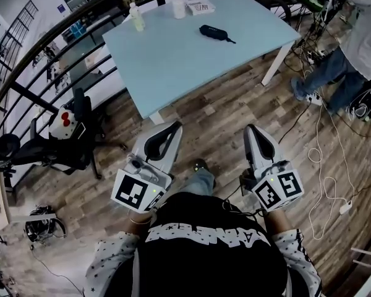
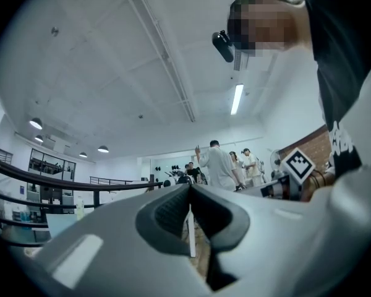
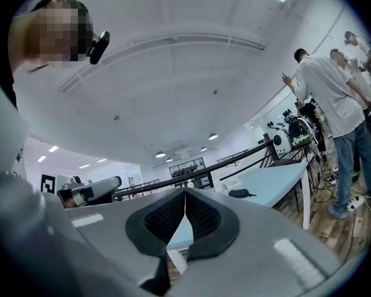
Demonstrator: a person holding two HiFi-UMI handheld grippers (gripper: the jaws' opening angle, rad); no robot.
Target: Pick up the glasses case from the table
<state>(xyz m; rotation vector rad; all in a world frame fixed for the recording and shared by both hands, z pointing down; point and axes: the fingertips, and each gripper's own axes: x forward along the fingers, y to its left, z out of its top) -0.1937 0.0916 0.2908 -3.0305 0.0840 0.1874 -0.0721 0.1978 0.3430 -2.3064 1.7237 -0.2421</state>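
Looking across from the left: a black office chair (image 1: 55,147) sits by the railing. Next come the left tongs (image 1: 173,127), held low in front of the body, jaws pressed together with nothing between them. The left gripper view shows those tongs (image 2: 190,187) the same way.

Past them is the pale blue desk (image 1: 173,67). It has a clear bottle (image 1: 136,17) near its far left edge, then a small white cylinder (image 1: 179,8) and a printed booklet (image 1: 200,5) at the far side. The glasses case (image 1: 214,33) lies flat toward the far right of the top, well apart from both tongs.

The right tongs (image 1: 252,132) are closed up and empty too. From the right gripper view, the right tongs (image 3: 184,193) have the glasses case (image 3: 240,193) small and off to the right on the desk. Far right, a person (image 1: 352,48) stands among cables on the wood floor.

My guess on the case: dark, oblong, rounded, probably a light semi-rigid shell. It shouldn't crush, but a smooth curved skin might squirt out of a pinch. I'd open the jaws first and grab across the short width near the middle. A thin strap or zip pull sticks out of its right end, and that looks too floppy to trust.

Writing-wise, there's white lettering on the black shirt (image 1: 204,271), upside down from here, and I can't read it. The booklet print is too small. Only the square markers on the cubes come out crisp.
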